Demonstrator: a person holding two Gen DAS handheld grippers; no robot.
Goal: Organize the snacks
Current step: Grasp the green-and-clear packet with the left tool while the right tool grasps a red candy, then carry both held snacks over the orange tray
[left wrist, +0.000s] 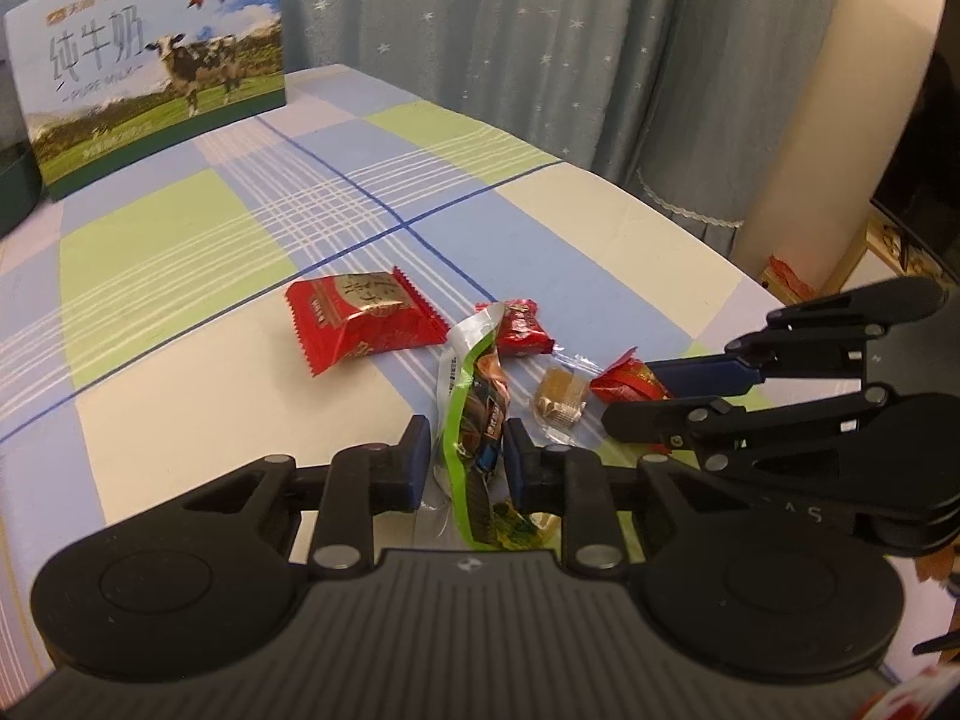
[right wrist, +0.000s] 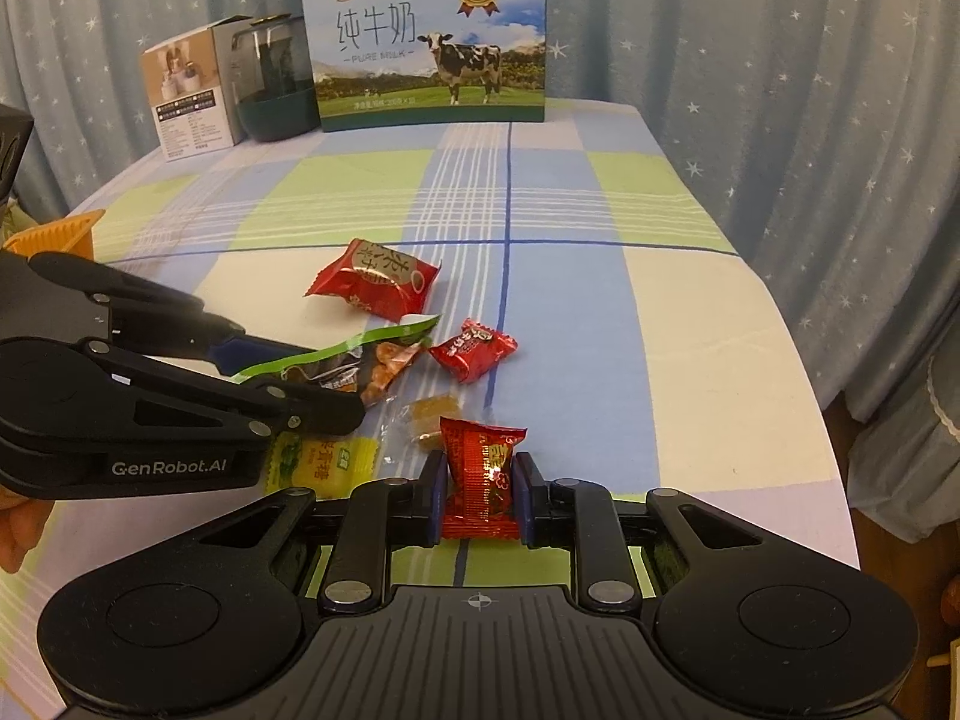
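My left gripper (left wrist: 467, 457) is shut on a green-edged snack packet (left wrist: 474, 420), also in the right wrist view (right wrist: 354, 360). My right gripper (right wrist: 480, 486) is shut on a small red candy (right wrist: 480, 480), seen from the left wrist view (left wrist: 627, 384). On the checked tablecloth (right wrist: 660, 330) lie a large red snack pack (right wrist: 375, 282), a smaller red candy (right wrist: 474, 351), a brown candy in clear wrap (right wrist: 429, 414) and a yellow-green packet (right wrist: 324, 459) partly under my left gripper.
A milk carton box with a cow picture (right wrist: 429, 39) stands at the table's far edge, with a dark green jar (right wrist: 273, 84) and a small white box (right wrist: 189, 96) to its left. An orange object (right wrist: 57, 234) sits at the left edge. Curtains hang behind.
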